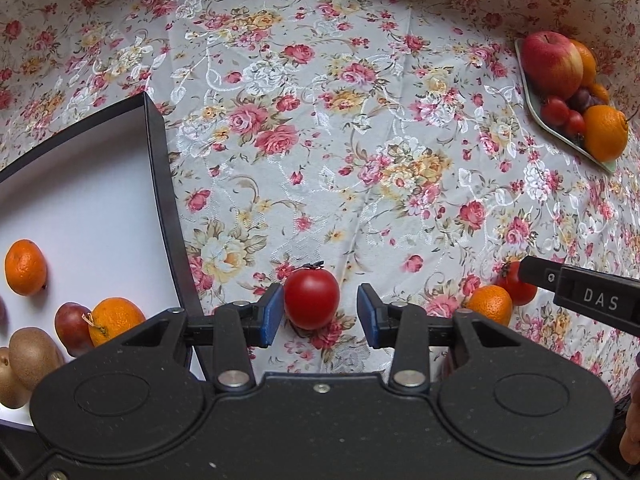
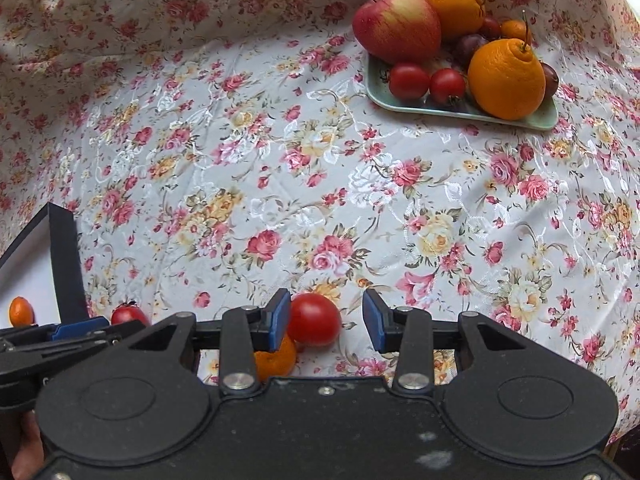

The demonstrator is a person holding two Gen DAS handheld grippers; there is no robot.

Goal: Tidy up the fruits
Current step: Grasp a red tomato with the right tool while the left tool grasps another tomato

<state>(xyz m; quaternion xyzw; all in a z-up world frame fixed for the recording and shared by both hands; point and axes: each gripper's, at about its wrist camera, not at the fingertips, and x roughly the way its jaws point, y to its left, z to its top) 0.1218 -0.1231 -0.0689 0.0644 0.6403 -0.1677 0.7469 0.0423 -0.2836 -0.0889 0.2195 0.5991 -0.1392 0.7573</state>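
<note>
My left gripper [image 1: 320, 312] is open around a red tomato [image 1: 311, 298] on the floral cloth; its left pad touches the fruit, the right pad stands apart. My right gripper [image 2: 326, 318] is open around a second red tomato [image 2: 314, 319], touching its left pad, with a small mandarin [image 2: 276, 358] just below that pad. In the left wrist view this pair shows at right, the tomato [image 1: 516, 286] and the mandarin [image 1: 490, 306], under the right gripper's finger [image 1: 540, 274]. The first tomato [image 2: 129, 315] and left gripper's blue pad [image 2: 78, 329] show at the right view's left.
A black-rimmed white box [image 1: 160, 184] at left holds mandarins [image 1: 25, 267], a plum [image 1: 72, 328] and kiwis [image 1: 34, 356]. A pale green tray [image 2: 460, 108] at the far right holds an apple [image 2: 396, 24], oranges [image 2: 506, 80], small tomatoes [image 2: 408, 80] and plums.
</note>
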